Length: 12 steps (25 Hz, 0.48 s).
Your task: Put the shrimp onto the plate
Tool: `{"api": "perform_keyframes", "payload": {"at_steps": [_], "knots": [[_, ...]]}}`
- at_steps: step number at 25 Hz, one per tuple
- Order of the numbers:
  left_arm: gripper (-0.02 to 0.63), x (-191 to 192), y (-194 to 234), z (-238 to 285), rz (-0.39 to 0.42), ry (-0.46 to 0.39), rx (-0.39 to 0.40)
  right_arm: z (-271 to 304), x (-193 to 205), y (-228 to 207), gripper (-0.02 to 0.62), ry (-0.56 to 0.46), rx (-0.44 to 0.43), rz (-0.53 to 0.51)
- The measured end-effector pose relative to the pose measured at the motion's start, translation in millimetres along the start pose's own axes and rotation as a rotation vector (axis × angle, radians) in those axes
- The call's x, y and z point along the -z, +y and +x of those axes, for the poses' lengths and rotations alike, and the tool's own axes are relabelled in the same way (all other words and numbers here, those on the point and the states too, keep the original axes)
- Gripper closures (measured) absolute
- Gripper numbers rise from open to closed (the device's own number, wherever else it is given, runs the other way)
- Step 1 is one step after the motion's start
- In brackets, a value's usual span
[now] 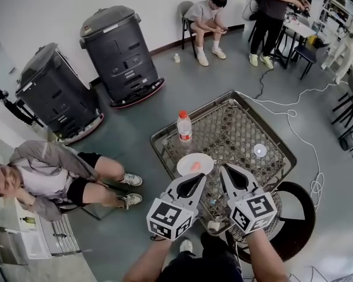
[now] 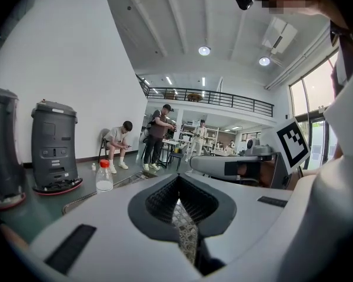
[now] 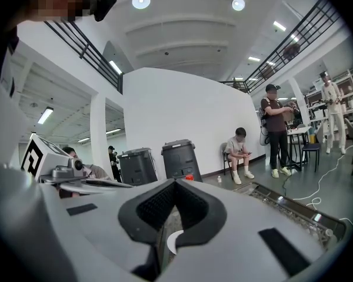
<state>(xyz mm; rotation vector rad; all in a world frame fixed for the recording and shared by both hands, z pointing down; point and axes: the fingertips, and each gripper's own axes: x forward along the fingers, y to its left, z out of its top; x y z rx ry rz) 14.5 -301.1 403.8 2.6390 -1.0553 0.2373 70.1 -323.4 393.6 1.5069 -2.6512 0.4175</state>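
Observation:
A small pink shrimp lies on the white plate, which sits on the wicker table near its front left. My left gripper hovers just in front of the plate, tips shut and empty. Close to the plate's right side, my right gripper is also shut with nothing in it. In the left gripper view the jaws meet at the tip, and only wicker shows through the gap behind. Behind the meeting jaws of the right gripper view shows a white sliver, probably the plate.
A clear bottle with a red cap stands behind the plate, and a small round disc lies to the right. The table has a metal rim. Two dark grey machines, seated people and a floor cable surround it.

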Motion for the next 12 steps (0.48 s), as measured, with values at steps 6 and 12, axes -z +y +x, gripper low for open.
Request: {"api": "perform_keyframes", "payload": {"at_steps": [6,12], "knots": [[0.597,2.1,1.9,-3.9,-0.001,0.004,-0.004,-0.4,-0.5,4.5,0.592,-0.004,0.0,-0.006],[0.597,2.0,3.9,-6.8,-0.001,0.01,0.001,1.4,-2.5,8.7,0.592,-0.015,-0.004,-0.006]]}}
